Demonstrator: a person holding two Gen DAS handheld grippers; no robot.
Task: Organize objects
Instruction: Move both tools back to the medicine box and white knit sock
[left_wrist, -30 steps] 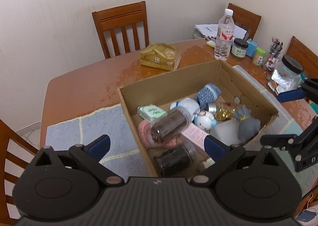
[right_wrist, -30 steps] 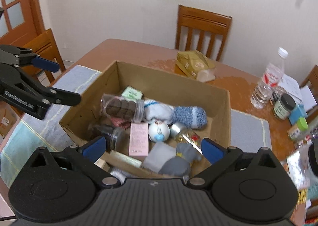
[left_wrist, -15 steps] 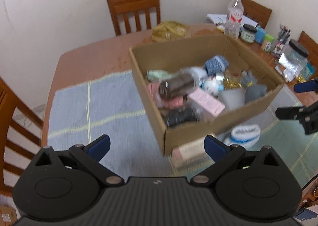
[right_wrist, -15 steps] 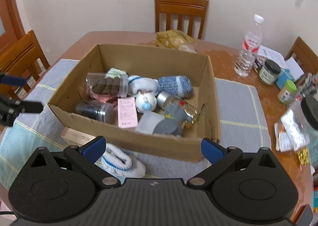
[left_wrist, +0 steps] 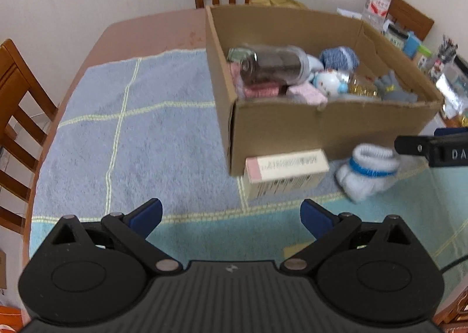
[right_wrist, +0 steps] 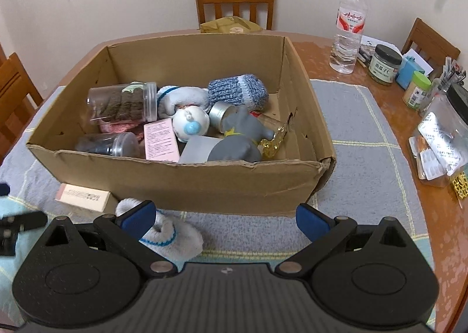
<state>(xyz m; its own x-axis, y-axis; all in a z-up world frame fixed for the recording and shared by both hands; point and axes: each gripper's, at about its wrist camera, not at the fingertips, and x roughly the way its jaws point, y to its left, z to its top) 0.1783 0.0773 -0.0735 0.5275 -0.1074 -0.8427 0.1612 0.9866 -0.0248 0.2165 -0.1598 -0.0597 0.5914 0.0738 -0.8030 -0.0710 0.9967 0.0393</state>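
Box (right_wrist: 181,183), full of jars & socks, sits ahead of my R gripper (right_wrist: 225,217); carton (left_wrist: 285,173) & white sock (left_wrist: 367,173) lie ahead of my L gripper (left_wrist: 231,216). Both grippers wide open, empty.

Your surface (right_wrist: 318,49) is brown wood with rounded corners. A blue-grey towel (left_wrist: 140,116) with pale yellow grid lines covers most of it; a teal cloth (left_wrist: 234,233) lies along the near edge. On the towel you have the cardboard box (right_wrist: 181,183). Just in front of the box lie a cream carton (left_wrist: 285,172), touching the box wall, and a white sock (left_wrist: 367,172) with a blue band. On bare wood to your right: water bottle (right_wrist: 349,31), dark-lidded jar (right_wrist: 383,65), blue container (right_wrist: 411,72), green-lidded jar (right_wrist: 416,90), blister packs (right_wrist: 435,148). A yellow packet (right_wrist: 231,24) lies behind the box.
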